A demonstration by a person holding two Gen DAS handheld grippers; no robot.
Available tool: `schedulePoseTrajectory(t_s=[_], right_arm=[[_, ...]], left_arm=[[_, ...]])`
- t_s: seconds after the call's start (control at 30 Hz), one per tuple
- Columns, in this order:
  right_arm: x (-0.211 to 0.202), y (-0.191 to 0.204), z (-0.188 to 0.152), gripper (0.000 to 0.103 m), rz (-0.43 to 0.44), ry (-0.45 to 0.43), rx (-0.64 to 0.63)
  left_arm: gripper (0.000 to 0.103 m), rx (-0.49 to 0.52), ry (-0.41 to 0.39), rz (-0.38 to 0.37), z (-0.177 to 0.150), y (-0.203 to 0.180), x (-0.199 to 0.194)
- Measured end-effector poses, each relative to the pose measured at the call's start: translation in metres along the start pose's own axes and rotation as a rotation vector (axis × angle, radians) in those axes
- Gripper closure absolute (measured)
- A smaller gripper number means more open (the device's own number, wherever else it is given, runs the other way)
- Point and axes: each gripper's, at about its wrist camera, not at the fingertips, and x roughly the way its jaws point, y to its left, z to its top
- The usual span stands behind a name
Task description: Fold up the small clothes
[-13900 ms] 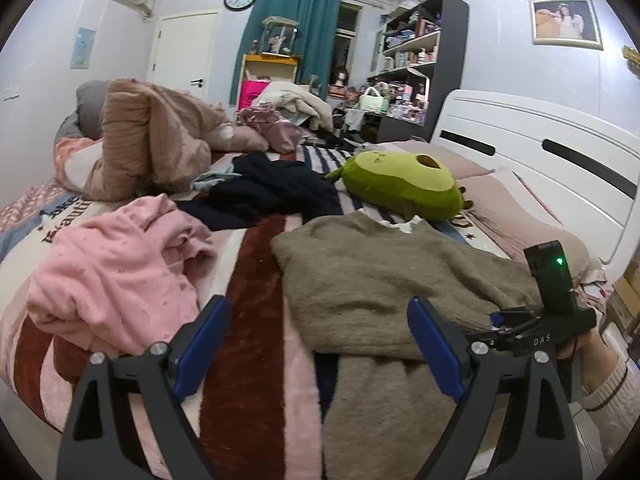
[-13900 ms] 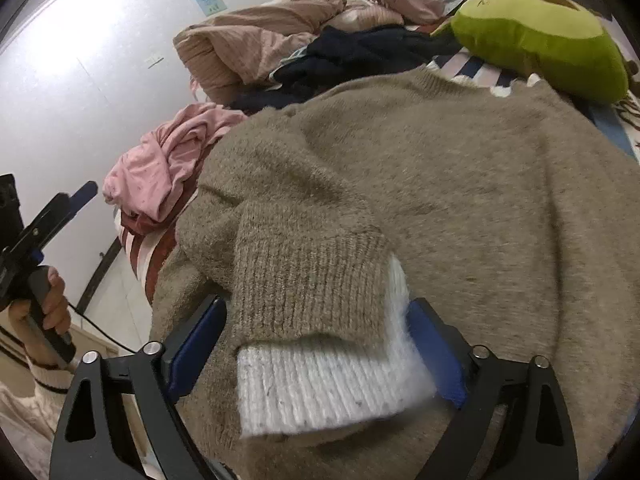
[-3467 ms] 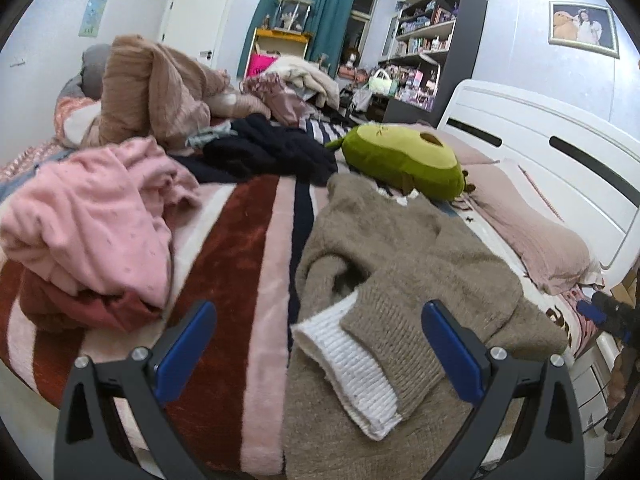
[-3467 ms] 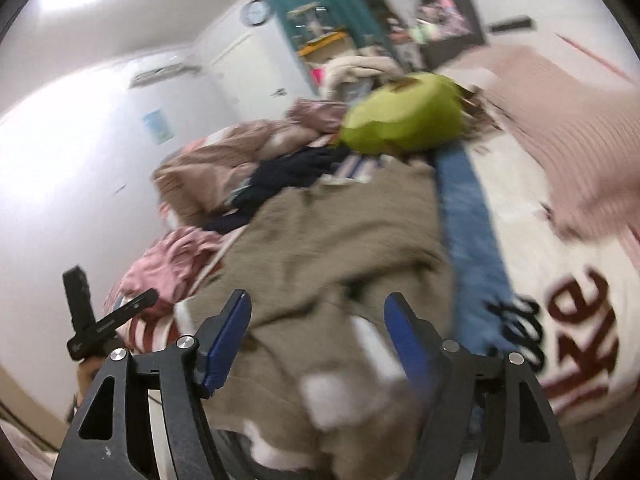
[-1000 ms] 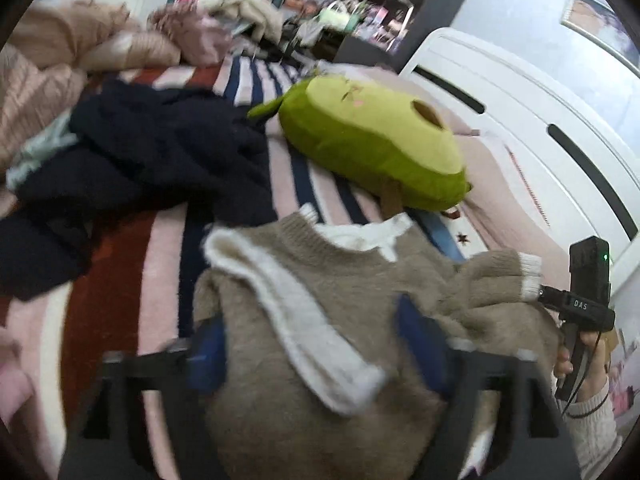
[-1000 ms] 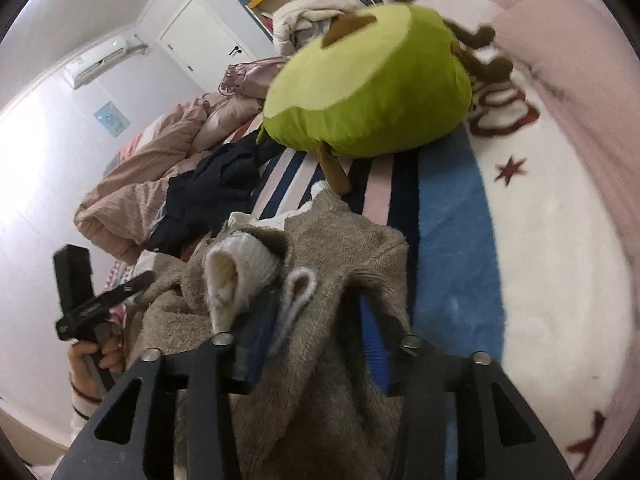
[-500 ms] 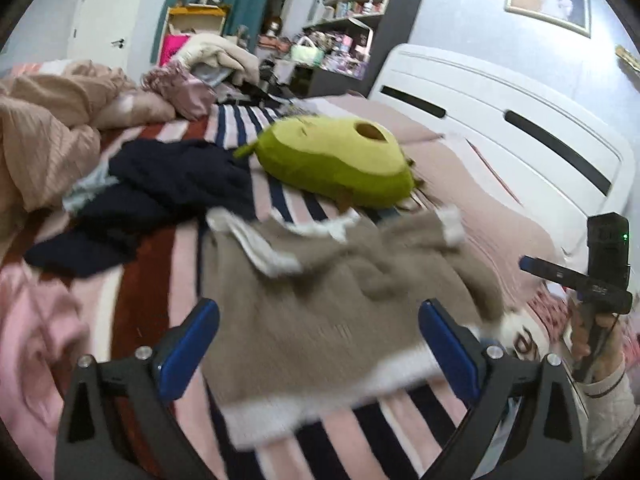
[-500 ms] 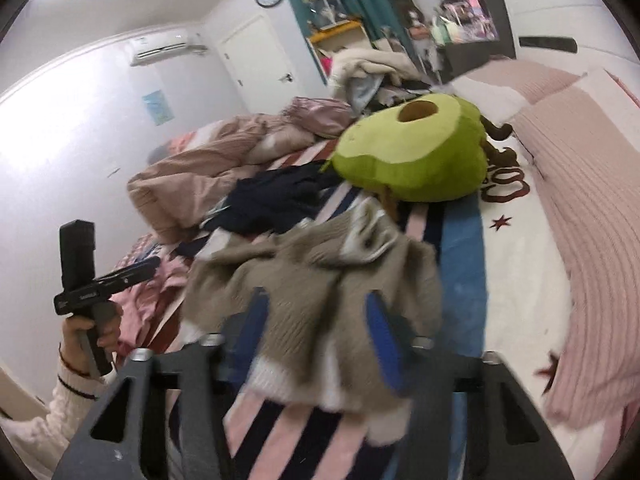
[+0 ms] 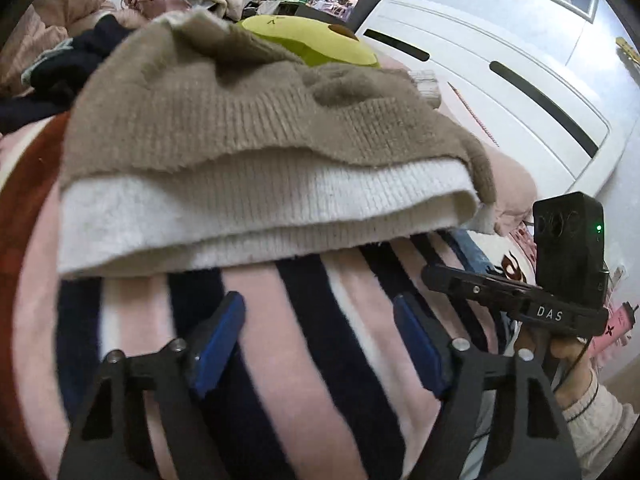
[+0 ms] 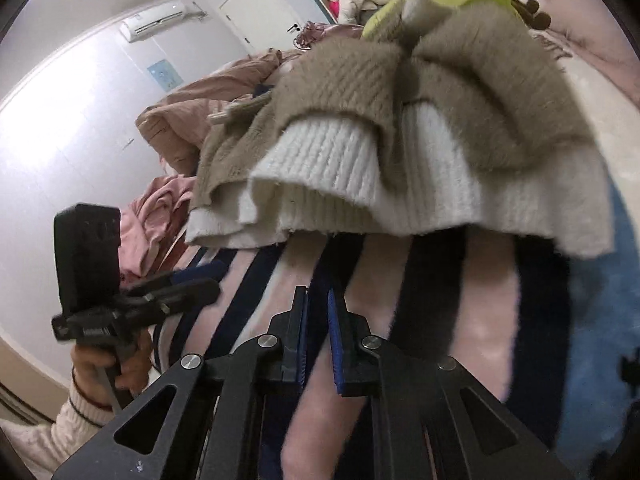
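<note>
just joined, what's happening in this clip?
A person is folding a taupe knit sweater with white ribbed trim on a pink, navy and white striped blanket. The sweater lies bunched into a folded stack in front of a green avocado-shaped plush toy. Neither tool holds it: the left hand-held gripper is open, its jaws just closing partway on nothing, and the right hand-held gripper has just shut empty, both short of the white hem.

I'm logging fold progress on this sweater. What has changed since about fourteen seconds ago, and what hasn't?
The beige sweater, then spread flat with the right gripper around a cuff, is now a folded bundle lying free on the striped blanket. The right jaws have just closed empty; the left gripper has narrowed but stays open, empty. The avocado plush stayed put.
</note>
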Motion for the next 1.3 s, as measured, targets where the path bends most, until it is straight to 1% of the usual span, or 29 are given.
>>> schedulePoseTrajectory(t_s=[0.07, 0.13, 0.23, 0.4, 0.53, 0.67, 0.8, 0.87, 0.93, 0.97, 1.03, 1.1, 1.17, 1.23, 1.3], right_arm=[[0.004, 0.000, 0.008, 0.098, -0.015, -0.026, 0.010], [0.005, 0.003, 0.020, 0.098, -0.028, -0.052, 0.004], [0.002, 0.009, 0.039, 0.098, -0.029, -0.083, -0.031], [-0.006, 0.020, 0.068, 0.098, -0.064, -0.111, -0.102], [-0.012, 0.020, 0.094, 0.098, -0.099, -0.137, -0.125], [-0.013, 0.018, 0.122, 0.099, -0.139, -0.148, -0.150], [-0.003, 0.009, 0.158, 0.099, -0.179, -0.132, -0.164], [0.004, 0.004, 0.178, 0.100, -0.204, -0.114, -0.173], [0.012, 0.000, 0.191, 0.102, -0.257, -0.095, -0.212], [0.020, 0.000, 0.202, 0.102, -0.288, -0.078, -0.234], [0.030, -0.005, 0.219, 0.102, -0.319, -0.048, -0.247], [0.042, -0.013, 0.240, 0.102, -0.355, -0.024, -0.262], [0.051, -0.019, 0.258, 0.101, -0.401, -0.003, -0.286], [0.060, -0.027, 0.272, 0.098, -0.431, 0.008, -0.301], [0.069, -0.037, 0.283, 0.098, -0.446, 0.026, -0.308]], left_arm=[[0.032, -0.007, -0.011, 0.001, 0.004, -0.002, 0.004], [0.034, -0.013, -0.014, 0.020, 0.009, -0.003, 0.012], [0.043, -0.011, -0.020, 0.060, 0.018, -0.003, 0.022], [0.054, 0.011, -0.079, 0.128, 0.036, -0.006, 0.022], [0.055, 0.032, -0.160, 0.141, 0.056, -0.010, 0.008], [0.055, 0.059, -0.206, 0.153, 0.081, -0.005, -0.004], [0.055, 0.087, -0.229, 0.170, 0.121, 0.005, -0.009], [0.055, 0.087, -0.225, 0.170, 0.146, 0.011, -0.007], [0.054, 0.079, -0.210, 0.190, 0.171, 0.020, -0.002], [0.053, 0.076, -0.205, 0.205, 0.184, 0.026, 0.003], [0.047, 0.071, -0.193, 0.220, 0.202, 0.040, 0.011], [0.046, 0.063, -0.166, 0.243, 0.222, 0.056, 0.025], [0.046, 0.061, -0.137, 0.263, 0.233, 0.067, 0.039], [0.046, 0.042, -0.114, 0.279, 0.242, 0.085, 0.053], [0.046, 0.006, -0.101, 0.268, 0.243, 0.100, 0.060]])
